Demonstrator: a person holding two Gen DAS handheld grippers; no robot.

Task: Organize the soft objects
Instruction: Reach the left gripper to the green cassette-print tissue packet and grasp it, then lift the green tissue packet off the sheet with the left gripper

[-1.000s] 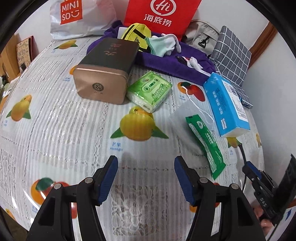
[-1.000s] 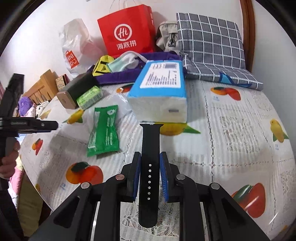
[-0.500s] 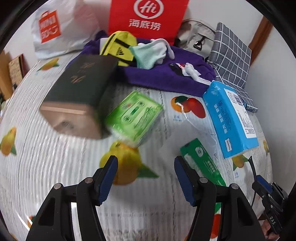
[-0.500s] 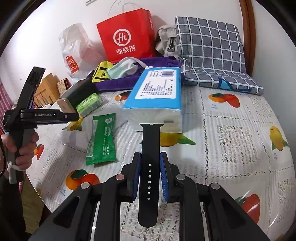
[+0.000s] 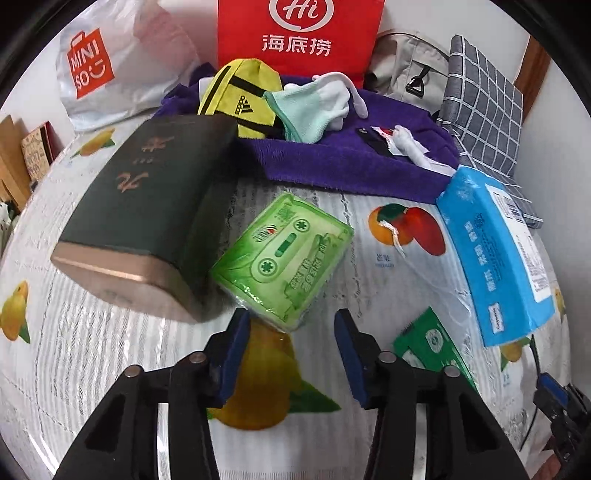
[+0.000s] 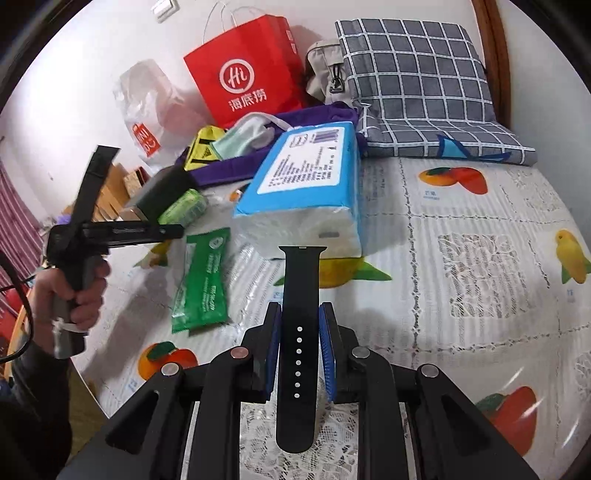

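My left gripper is open, its fingertips just short of a green tissue pack lying on the fruit-print tablecloth. My right gripper is shut on a black watch strap that sticks out forward above the cloth. A blue tissue pack lies at the right and right in front of the strap in the right wrist view. A green sachet lies left of the strap. A purple towel at the back carries a yellow pouch, a mint mask and white cloth bits.
A dark green and gold box lies beside the green pack on its left. A red paper bag, a white Miniso bag, a beige bag and a grey checked cushion line the wall behind.
My left gripper has moved forward across the cloth up to the green tissue pack, staying open. My right gripper has kept hold of the strap and barely moved.
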